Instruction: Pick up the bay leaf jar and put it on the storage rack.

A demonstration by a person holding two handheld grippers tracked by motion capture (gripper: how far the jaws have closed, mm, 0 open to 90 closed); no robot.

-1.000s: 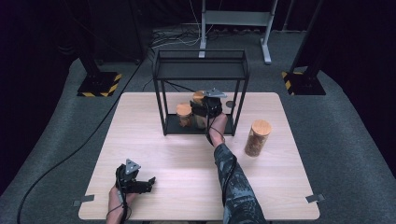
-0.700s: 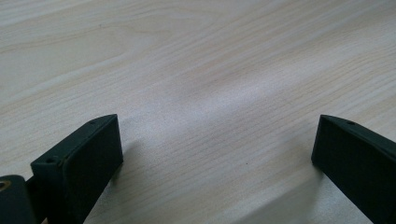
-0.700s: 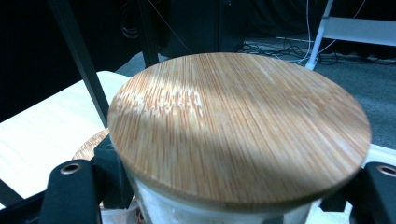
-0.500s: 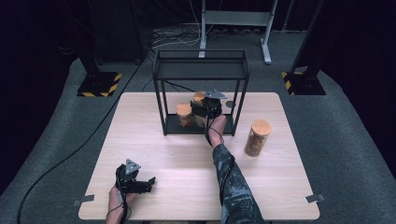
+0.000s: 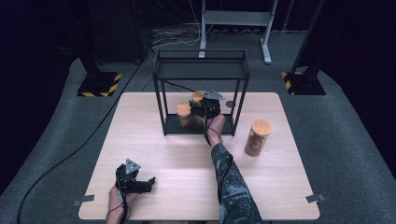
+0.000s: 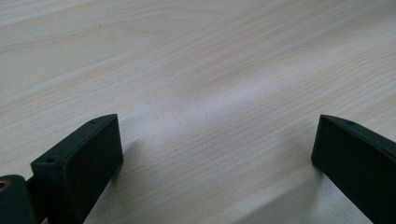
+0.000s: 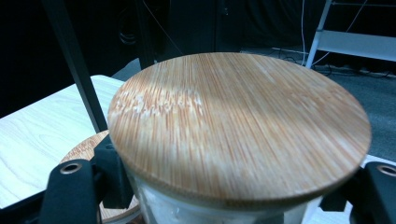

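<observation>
1. While the right gripper [image 5: 201, 108] reaches under the black wire shelf [image 5: 201, 70], its jaws are closed on a glass jar with a bamboo lid [image 7: 238, 126], gripping it just below the lid.
2. This jar stands on the lower level of the shelf, just beside a second jar [image 5: 184, 114].
3. A third jar [image 5: 257, 137] stands on the counter [image 5: 154, 144], right of the shelf.
4. The left gripper [image 5: 140, 183] rests near the front edge of the counter, with its jaws wide apart and nothing between them.
</observation>
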